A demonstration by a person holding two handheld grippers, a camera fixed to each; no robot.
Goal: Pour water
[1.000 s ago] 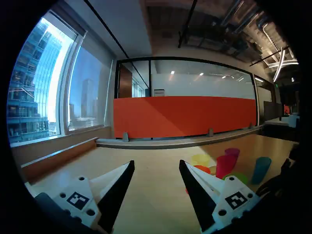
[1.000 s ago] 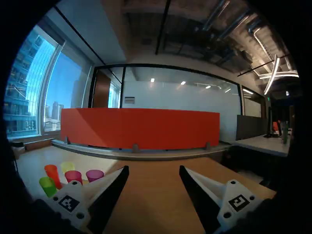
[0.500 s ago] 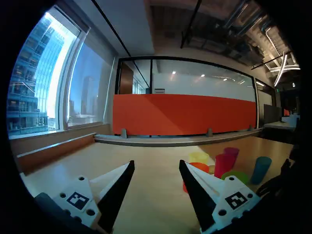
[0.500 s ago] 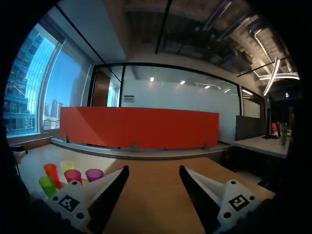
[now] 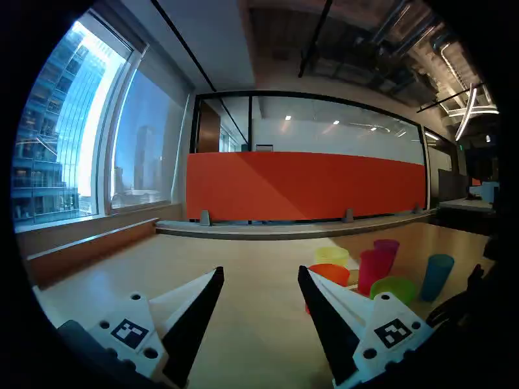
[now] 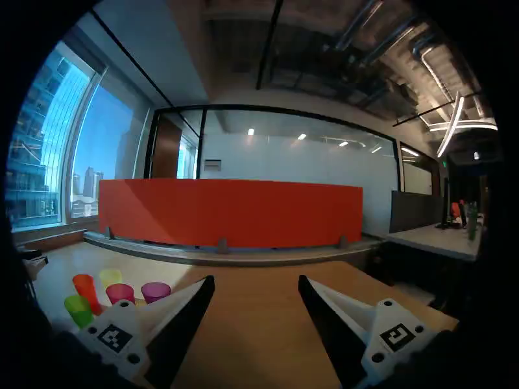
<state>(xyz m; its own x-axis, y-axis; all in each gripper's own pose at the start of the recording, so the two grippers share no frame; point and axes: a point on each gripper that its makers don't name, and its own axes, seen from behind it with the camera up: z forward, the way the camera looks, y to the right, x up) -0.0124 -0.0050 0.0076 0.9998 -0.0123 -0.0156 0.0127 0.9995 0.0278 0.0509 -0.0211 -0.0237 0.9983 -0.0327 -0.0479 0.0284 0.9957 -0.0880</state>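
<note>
Several coloured plastic cups stand in a cluster on the wooden table (image 5: 259, 324). In the left gripper view they sit to the right of my fingers: an orange cup (image 5: 329, 275), a yellow cup (image 5: 331, 255), a pink cup (image 5: 372, 271), a purple cup (image 5: 387, 249), a green cup (image 5: 392, 288) and a teal cup (image 5: 436, 277). My left gripper (image 5: 259, 285) is open and empty. In the right gripper view, orange (image 6: 84, 288), yellow (image 6: 111, 277), pink (image 6: 120, 293), purple (image 6: 156, 291) and green (image 6: 79, 309) cups stand at the lower left. My right gripper (image 6: 256, 292) is open and empty.
An orange partition panel (image 5: 305, 185) runs along the table's far edge, with a glass wall behind it. Large windows (image 5: 65, 142) line the left side. A second desk (image 6: 441, 240) stands at the far right in the right gripper view.
Both views have tipped slightly, so more of the table and the cups shows in the left gripper view. The fingers of both grippers keep the same gap.
</note>
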